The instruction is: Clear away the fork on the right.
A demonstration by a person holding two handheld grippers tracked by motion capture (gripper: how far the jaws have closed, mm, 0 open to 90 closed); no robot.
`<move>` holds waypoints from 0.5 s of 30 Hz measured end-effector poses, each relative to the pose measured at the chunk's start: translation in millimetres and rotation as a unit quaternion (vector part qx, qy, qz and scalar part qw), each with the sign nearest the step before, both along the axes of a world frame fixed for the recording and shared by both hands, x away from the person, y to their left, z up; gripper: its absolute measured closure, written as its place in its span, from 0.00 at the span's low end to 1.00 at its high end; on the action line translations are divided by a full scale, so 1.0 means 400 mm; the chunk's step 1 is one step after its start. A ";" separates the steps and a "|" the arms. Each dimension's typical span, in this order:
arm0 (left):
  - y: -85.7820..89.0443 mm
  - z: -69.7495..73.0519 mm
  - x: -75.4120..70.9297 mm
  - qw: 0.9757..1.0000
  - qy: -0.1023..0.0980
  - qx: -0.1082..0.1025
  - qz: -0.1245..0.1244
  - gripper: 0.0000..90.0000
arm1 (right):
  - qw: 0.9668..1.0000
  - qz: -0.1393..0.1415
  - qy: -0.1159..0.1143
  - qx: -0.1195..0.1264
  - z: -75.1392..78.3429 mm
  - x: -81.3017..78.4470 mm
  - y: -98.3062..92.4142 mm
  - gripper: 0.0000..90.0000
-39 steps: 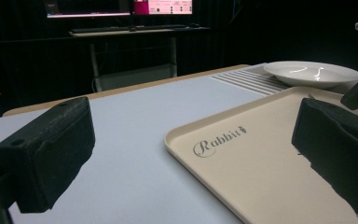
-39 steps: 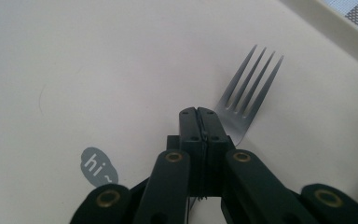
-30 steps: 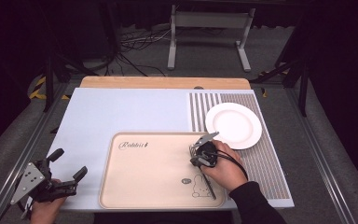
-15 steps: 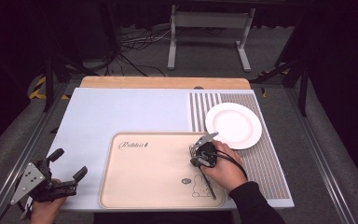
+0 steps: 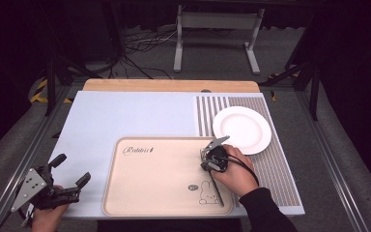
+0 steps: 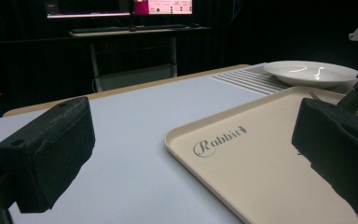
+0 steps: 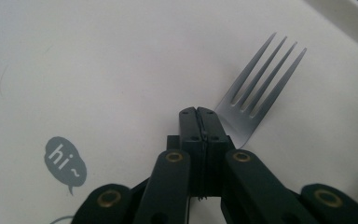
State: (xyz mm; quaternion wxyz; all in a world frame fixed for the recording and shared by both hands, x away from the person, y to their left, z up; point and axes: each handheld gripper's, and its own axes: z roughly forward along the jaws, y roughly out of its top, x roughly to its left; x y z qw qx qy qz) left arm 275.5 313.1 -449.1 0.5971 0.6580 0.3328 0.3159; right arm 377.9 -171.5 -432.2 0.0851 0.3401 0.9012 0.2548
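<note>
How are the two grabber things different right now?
The left gripper has its fingers spread wide apart with nothing between them; the right gripper has its fingers pressed together.
The left gripper sits off the beige tray, near the table's front left corner; the right gripper is over the tray, beside a fork.
Both are black, and a hand holds each one.

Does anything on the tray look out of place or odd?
Nothing stands out. The fork lies flat on the beige tray, the white plate sits clean beside it, and nothing looks spilled or damaged.
</note>
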 end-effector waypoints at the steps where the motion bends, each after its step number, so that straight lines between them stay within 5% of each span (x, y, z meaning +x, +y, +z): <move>1: 0.000 0.000 0.000 1.000 0.000 0.000 0.000 0.00 | 1.000 -0.004 -0.001 0.000 0.000 0.000 -0.002 1.00; 15: 0.000 0.000 0.000 1.000 0.000 0.001 0.000 0.00 | 1.000 -0.022 -0.002 0.001 0.000 0.006 -0.034 1.00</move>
